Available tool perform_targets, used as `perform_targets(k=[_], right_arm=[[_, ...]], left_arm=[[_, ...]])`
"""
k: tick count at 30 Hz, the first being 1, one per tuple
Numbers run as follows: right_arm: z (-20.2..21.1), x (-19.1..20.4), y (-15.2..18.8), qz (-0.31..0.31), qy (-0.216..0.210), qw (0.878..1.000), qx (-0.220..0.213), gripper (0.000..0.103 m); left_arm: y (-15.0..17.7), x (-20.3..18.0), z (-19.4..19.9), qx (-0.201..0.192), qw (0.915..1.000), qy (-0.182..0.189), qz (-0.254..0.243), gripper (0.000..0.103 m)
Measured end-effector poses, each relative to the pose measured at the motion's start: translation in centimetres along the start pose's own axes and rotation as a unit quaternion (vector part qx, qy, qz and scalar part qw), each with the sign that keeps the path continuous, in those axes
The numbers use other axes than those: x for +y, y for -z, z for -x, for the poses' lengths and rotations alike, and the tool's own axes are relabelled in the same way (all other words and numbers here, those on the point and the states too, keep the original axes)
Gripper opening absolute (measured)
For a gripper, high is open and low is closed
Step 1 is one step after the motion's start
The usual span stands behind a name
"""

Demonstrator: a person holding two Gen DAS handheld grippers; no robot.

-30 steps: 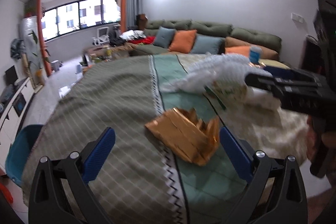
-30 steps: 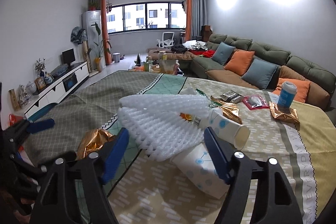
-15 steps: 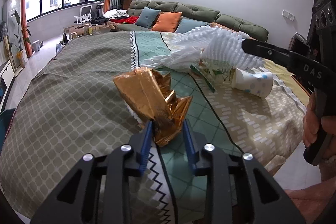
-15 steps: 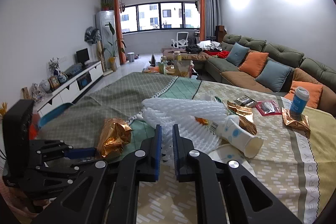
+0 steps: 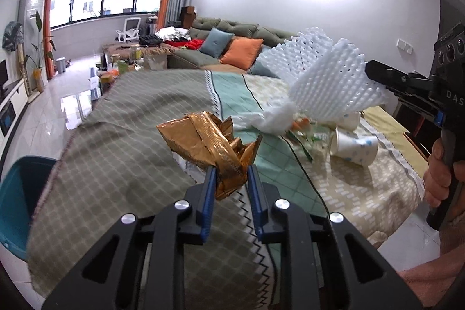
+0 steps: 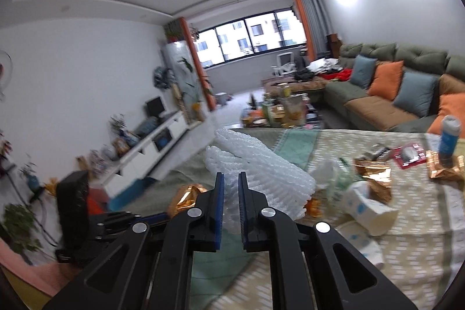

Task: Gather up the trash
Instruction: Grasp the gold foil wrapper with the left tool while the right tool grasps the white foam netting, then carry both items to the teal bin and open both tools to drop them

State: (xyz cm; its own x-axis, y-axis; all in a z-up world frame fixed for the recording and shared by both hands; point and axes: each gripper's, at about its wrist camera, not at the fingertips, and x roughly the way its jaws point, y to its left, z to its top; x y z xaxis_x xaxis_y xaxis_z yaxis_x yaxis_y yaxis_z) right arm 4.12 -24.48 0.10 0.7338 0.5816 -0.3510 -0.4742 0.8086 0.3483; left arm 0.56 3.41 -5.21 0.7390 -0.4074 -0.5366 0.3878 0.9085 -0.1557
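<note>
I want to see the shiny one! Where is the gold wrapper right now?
In the left wrist view the gold wrapper sits mid-frame, pinched in the left tongs above the tablecloth, left of the white foam net.

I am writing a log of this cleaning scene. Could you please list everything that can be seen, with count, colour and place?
foil wrapper: one, gold, lifted above the table, clamped in the left hand-held gripper
foam net: one, white, lifted, clamped in the right hand-held gripper
paper cups: at least two, white with blue dots, lying on the tablecloth
tablecloth: one, grey-green, teal and beige panels, covering the table
bin: one, teal, on the floor left of the table
can: one, blue, upright at the far right of the table
red packet: one, beside the can
sofa: one, green, with orange and blue cushions
left hand-held gripper: black, blue pads, shut
right hand-held gripper: black, blue pads, shut
</note>
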Motion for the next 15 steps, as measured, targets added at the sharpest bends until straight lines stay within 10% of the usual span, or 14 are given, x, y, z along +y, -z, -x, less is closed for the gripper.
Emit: perform_targets(k=[15], right_arm=[[-3.3,0.5,-1.0,-0.041,-0.088,0.995,0.015,0.010]], left_arm=[[-0.3,4.0,3.4,-0.030,0.9981,-0.051,0.015,0.023]])
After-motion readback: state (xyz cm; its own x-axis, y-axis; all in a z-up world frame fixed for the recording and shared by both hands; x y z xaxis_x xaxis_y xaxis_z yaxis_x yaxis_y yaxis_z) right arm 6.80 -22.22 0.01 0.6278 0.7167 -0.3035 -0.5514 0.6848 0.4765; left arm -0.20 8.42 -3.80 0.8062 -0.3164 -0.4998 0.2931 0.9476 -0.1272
